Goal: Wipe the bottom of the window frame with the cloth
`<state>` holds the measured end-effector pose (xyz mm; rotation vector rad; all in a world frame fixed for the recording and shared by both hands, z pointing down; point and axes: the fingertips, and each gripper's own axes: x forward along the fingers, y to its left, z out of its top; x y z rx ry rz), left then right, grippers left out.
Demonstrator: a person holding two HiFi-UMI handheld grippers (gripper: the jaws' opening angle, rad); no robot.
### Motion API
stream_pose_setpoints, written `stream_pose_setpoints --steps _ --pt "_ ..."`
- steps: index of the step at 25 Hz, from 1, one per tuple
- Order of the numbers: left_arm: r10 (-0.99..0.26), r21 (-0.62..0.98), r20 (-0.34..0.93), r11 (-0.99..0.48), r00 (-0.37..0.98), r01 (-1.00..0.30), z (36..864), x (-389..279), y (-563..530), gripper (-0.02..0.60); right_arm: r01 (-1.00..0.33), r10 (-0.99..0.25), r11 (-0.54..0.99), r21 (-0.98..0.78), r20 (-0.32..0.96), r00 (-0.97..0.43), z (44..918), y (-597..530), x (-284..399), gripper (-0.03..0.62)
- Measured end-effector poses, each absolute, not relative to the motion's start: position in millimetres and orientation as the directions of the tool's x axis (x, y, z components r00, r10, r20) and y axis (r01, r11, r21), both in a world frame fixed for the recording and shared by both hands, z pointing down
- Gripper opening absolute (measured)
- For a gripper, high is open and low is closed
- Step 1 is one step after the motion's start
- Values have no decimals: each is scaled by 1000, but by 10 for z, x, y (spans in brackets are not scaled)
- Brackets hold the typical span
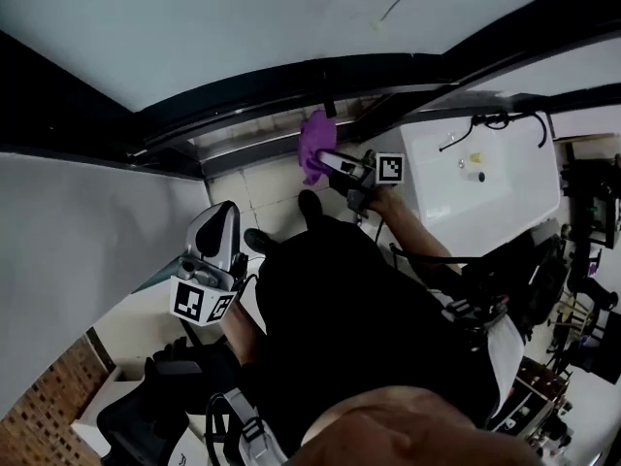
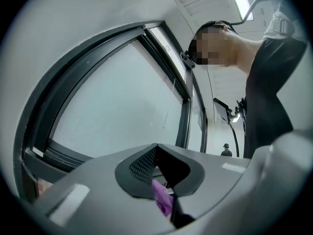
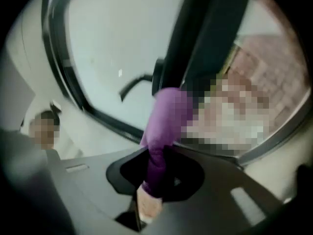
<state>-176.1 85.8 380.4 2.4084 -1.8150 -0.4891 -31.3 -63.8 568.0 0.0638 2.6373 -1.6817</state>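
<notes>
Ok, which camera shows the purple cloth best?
Right gripper view: the cloth sits large and central, clamped by the right gripper. The head view shows it small; the left gripper view shows only a purple sliver.

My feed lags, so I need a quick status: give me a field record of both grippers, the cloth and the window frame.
right gripper: shut on the cloth
cloth: purple, bunched, against the bottom rail of the window frame
left gripper: jaws together, nothing clamped, low beside the person
</notes>
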Motion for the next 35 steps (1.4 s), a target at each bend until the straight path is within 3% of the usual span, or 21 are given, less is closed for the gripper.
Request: stream_pose_setpoints --steps 1,3,6,9,12,24,30,32,35 --pt "-947 252 -194 -300 255 -920 3775 -1729 803 3 58 -129 366 -929 -112 -985 5551 -802 -339 63" --pt "-945 239 -183 -312 272 -920 3735 -1650 694 3 -22 -300 536 -844 -166 -939 5253 -1108 -379 63" --pt "-938 214 -156 -337 309 -917 3715 -1534 596 3 -317 -424 810 -494 -119 -898 5021 -1439 -596 63" --pt "-938 212 -135 -343 320 -915 3717 -1380 566 3 -488 -499 862 -140 -57 -865 4956 -1719 -835 63" --pt "-944 211 -122 -328 308 -921 3690 -1300 563 3 -504 -507 862 -59 -69 -859 4931 -1792 -860 63" --pt "-934 194 -108 -355 340 -914 3673 -1188 430 3 -401 -419 905 -144 -126 -899 4871 -1304 -435 63" --pt "-932 205 -104 -363 348 -909 3709 -1206 391 3 -120 -186 964 -237 -281 -942 4295 -625 60 63" --pt "-931 211 -108 -365 349 -907 3714 -1206 391 3 -228 -281 949 -217 -262 -923 4121 -945 117 63" --pt "-926 210 -114 -375 359 -903 3698 -1170 411 3 -442 -445 896 -50 -98 -890 3985 -1697 -215 63"
